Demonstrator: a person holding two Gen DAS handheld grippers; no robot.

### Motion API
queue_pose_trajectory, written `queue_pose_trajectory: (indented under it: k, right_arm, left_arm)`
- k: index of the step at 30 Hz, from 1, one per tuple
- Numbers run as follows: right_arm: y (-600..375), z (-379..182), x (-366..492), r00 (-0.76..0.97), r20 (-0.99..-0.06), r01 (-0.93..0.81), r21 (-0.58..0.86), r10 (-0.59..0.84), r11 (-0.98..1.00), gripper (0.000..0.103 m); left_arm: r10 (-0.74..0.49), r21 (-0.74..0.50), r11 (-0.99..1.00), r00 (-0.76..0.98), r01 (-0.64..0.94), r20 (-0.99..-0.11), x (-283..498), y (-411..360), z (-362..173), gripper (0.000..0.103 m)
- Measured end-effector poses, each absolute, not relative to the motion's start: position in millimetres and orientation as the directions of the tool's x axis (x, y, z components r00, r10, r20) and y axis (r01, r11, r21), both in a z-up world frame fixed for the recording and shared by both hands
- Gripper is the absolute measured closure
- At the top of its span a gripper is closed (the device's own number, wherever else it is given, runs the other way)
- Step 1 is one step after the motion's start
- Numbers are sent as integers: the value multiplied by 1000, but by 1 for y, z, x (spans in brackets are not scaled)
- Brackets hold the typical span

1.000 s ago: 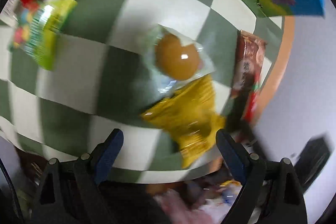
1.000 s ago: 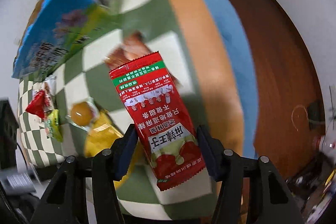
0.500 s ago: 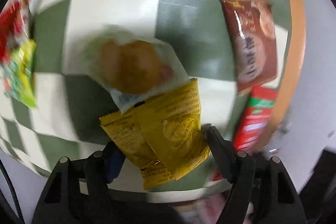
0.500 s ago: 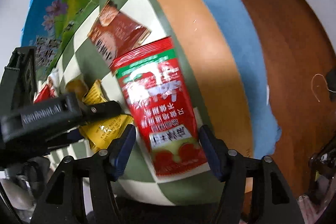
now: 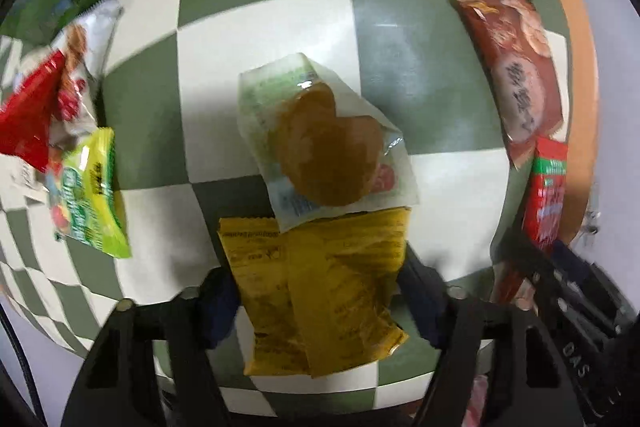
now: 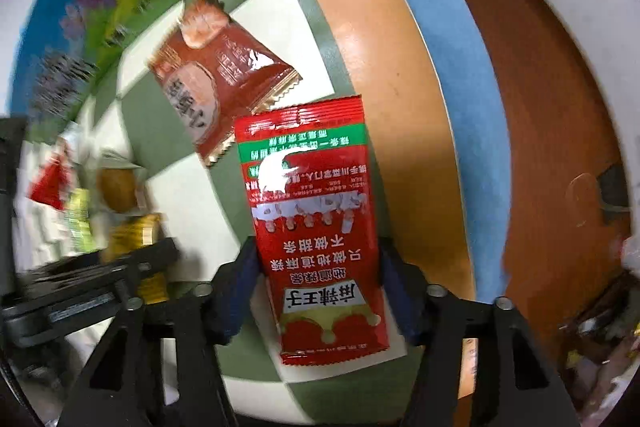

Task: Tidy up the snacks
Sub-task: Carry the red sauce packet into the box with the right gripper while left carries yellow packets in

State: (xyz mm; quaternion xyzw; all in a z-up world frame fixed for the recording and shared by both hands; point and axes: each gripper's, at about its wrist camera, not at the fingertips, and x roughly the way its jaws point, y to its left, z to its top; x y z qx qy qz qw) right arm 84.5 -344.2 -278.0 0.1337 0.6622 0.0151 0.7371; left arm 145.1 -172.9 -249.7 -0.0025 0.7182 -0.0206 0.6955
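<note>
My left gripper [image 5: 320, 299] stands with its jaws around two yellow snack packets [image 5: 320, 291] lying on the green-and-white checkered cloth [image 5: 260, 3]; the jaws look open on either side. A clear packet with a brown cake [image 5: 328, 143] lies just beyond, overlapping the yellow ones. My right gripper [image 6: 316, 291] is shut on a red packet with green stripe [image 6: 316, 223], held over the table's right edge; it also shows in the left wrist view [image 5: 546, 195]. A brown-red packet [image 6: 220, 83] lies beyond it, also in the left wrist view [image 5: 520, 71].
A green-yellow candy packet [image 5: 88, 195] and red and white packets [image 5: 44, 99] lie at the left of the cloth. An orange table rim [image 6: 380, 67] and a brown floor [image 6: 540, 107] are to the right. A colourful printed sheet [image 6: 80, 7] lies at the far side.
My left gripper has come down over the yellow packets, jaws now beside them. My right gripper has moved the red packet in beside the brown-red packet near the table edge.
</note>
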Motion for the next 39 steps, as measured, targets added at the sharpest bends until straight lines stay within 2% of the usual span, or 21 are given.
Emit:
queue_pose_trajectory:
  k: [2, 4, 11, 21, 28, 32, 39]
  right_arm:
    - [-336, -275, 81, 148, -975, 144, 188, 167, 971, 53]
    - [-332, -268, 77, 166, -974, 139, 178, 154, 974, 54]
    - [-304, -240, 67, 192, -952, 141, 269, 240, 953, 55]
    - [-255, -141, 104, 306, -869, 32, 418, 389, 908, 55]
    - [-231, -72, 171, 387, -816, -53, 445, 429, 894, 55]
    - [-226, -47, 222, 424, -820, -77, 391, 384, 917, 55]
    - [-214, -60, 296, 370, -876, -56, 313, 311, 948, 55]
  left_arm:
    - [-24, -25, 998, -16, 57, -1000, 144, -178, -244, 46]
    - [-28, -28, 997, -2, 77, -1000, 139, -175, -237, 47]
    - [-112, -110, 993, 40, 44, -993, 139, -135, -208, 51]
    - [-256, -258, 966, 244, 25, -935, 177, -72, -72, 51]
    - [-216, -228, 974, 371, 12, -903, 238, -22, -16, 51]
    - [-156, -177, 984, 391, -16, -907, 269, 4, -18, 51]
    - [-82, -117, 989, 323, -93, -943, 324, 48, -51, 50]
